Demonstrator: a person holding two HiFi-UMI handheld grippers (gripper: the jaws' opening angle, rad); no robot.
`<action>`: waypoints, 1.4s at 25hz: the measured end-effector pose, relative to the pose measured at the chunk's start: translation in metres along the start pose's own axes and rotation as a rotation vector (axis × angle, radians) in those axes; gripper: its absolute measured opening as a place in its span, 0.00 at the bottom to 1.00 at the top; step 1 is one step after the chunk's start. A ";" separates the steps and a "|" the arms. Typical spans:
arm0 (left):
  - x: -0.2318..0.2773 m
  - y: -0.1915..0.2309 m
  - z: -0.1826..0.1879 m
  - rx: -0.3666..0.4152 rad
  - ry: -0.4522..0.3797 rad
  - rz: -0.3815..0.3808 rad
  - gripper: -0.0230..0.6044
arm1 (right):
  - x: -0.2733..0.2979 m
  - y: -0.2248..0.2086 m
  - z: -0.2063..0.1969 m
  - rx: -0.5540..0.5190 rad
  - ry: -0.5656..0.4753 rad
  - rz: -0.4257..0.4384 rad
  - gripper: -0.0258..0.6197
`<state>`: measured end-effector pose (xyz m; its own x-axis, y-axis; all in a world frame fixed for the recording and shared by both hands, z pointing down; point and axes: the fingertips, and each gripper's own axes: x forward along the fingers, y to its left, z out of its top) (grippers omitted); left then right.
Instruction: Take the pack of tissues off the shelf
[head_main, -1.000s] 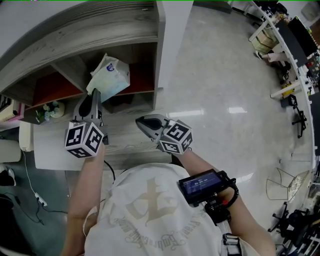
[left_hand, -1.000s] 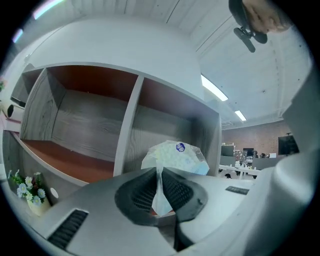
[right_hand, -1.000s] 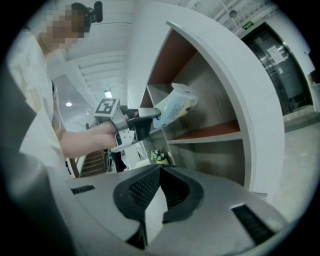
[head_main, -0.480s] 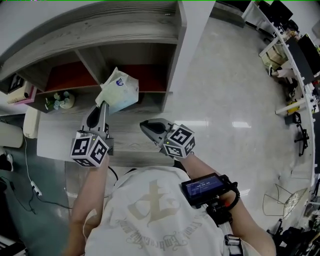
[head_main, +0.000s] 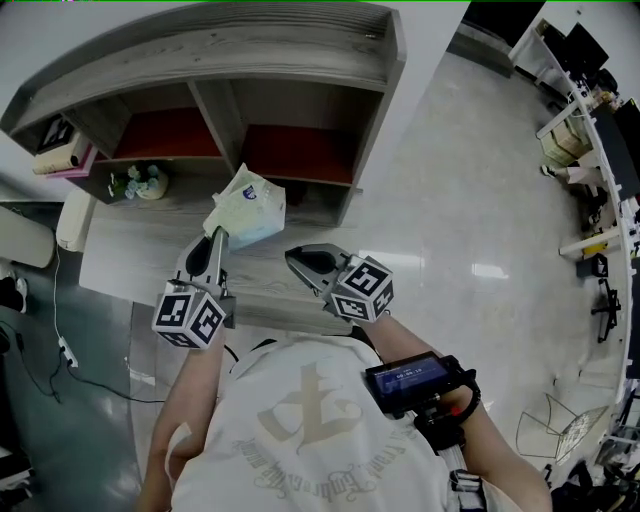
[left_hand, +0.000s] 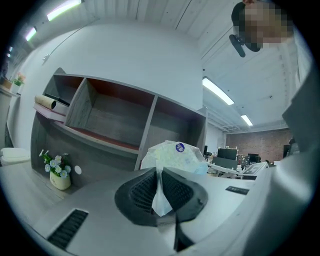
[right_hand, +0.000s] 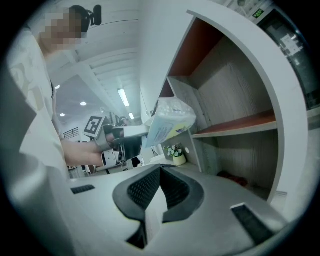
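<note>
The pack of tissues (head_main: 248, 205), pale green-white with a blue round sticker, hangs in the air in front of the shelf (head_main: 250, 55), outside its compartments. My left gripper (head_main: 218, 236) is shut on the pack's thin plastic edge. In the left gripper view that flap is pinched between the dark pads (left_hand: 172, 190) and the pack (left_hand: 176, 155) stands up beyond them. My right gripper (head_main: 292, 256) is beside it to the right, shut and empty. The right gripper view shows the pack (right_hand: 170, 120) held by the left gripper (right_hand: 131, 139), beyond the right gripper (right_hand: 159, 186).
The shelf has red-backed compartments (head_main: 300, 150) that look bare. A small pot of flowers (head_main: 143, 182) and a pink-and-white roll (head_main: 65, 158) sit at its left. A grey desk top (head_main: 130, 255) lies below the grippers. Shiny floor (head_main: 470, 230) spreads to the right.
My left gripper has drawn the pack back out of the shelf opening, toward me and a little lower. The right gripper has shifted slightly alongside it.
</note>
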<state>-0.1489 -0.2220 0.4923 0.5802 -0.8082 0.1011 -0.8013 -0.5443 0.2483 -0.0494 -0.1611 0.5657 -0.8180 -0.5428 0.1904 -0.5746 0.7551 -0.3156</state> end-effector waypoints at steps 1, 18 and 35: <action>-0.004 0.002 -0.004 -0.002 0.003 0.006 0.07 | 0.001 0.002 0.000 -0.002 0.001 0.007 0.05; -0.079 0.016 -0.091 -0.012 0.124 0.113 0.07 | -0.009 0.024 -0.021 0.003 0.029 0.063 0.04; -0.111 0.039 -0.120 -0.058 0.159 0.182 0.07 | -0.002 0.033 -0.038 0.023 0.050 0.079 0.04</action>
<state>-0.2273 -0.1265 0.6063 0.4461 -0.8438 0.2984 -0.8878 -0.3752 0.2664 -0.0679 -0.1217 0.5900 -0.8612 -0.4627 0.2101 -0.5082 0.7859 -0.3524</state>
